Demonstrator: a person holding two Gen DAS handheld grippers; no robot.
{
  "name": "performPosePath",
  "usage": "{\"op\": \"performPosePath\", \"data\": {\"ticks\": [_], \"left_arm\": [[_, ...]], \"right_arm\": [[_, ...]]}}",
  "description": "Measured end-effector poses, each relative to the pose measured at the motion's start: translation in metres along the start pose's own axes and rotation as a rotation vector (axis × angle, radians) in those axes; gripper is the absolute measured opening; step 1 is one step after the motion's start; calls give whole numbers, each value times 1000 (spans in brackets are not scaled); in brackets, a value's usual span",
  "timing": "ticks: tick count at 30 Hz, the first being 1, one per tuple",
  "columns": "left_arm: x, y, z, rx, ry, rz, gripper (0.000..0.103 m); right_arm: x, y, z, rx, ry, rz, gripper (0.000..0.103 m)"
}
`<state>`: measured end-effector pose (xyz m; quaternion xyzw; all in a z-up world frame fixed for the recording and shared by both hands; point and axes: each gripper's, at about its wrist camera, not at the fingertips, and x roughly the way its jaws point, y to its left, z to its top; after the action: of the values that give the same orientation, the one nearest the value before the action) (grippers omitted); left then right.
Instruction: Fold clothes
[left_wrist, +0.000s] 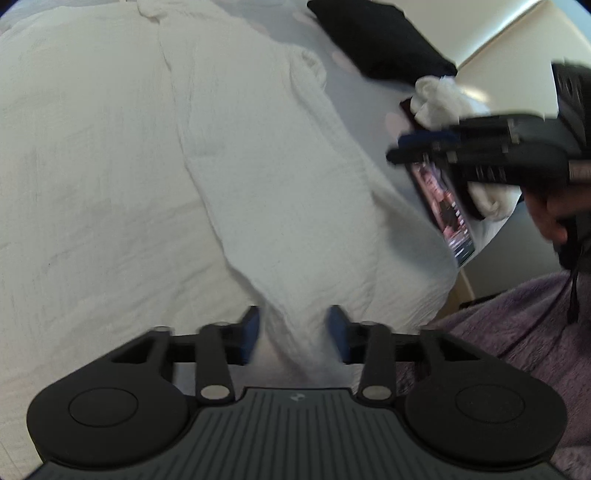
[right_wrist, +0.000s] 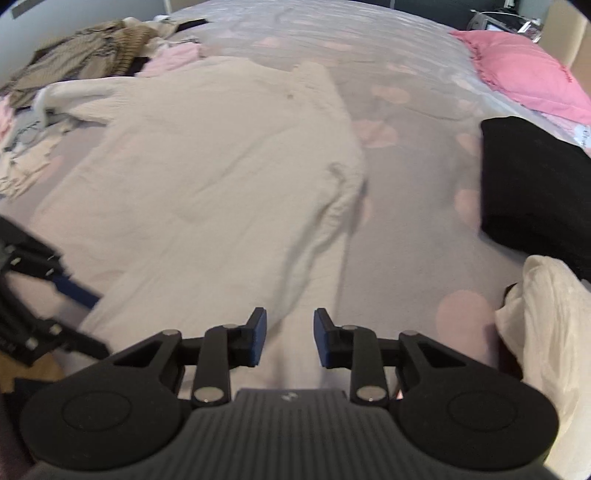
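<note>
A cream crinkled cotton garment (right_wrist: 207, 162) is spread flat on the grey bed with pink spots (right_wrist: 406, 221), presumably for folding. Its near hem lies between the parted fingers of the left gripper (left_wrist: 293, 334) and right gripper (right_wrist: 290, 338); neither is clamped.

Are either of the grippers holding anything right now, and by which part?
Neither grips anything. The left gripper and right gripper both stand open, each with the near edge of the cream garment lying between its fingers, not pinched.
</note>
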<state>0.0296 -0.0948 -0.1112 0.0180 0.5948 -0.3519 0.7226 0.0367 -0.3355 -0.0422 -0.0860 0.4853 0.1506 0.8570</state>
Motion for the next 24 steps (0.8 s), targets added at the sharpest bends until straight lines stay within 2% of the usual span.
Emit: {"op": "performPosePath", "data": {"ticks": [4,8,14,16,17,20,24], "left_arm": [[5,5,2,8,16,20,12],[7,9,0,7,25,12,8],[4,12,3,16,20,1,3],[1,13,5,13,16,1,2],[-1,14,5,12,15,0,2],[-5,18,5,-1,1,-11,2],[-9,20,6,-11,-20,-40,2]], "right_arm": [[17,-21,14,81,-39,-65,31],[38,-31,36,120,-76,-107,31],[65,-38,61,212,-80,-49,31],[73,-37,66,208,-57,-76,25],[75,-39,67,217,-50,-86,4],[72,-49,72,261,-53,-125,4],[65,-73,77,306,-81,-267,4]]}}
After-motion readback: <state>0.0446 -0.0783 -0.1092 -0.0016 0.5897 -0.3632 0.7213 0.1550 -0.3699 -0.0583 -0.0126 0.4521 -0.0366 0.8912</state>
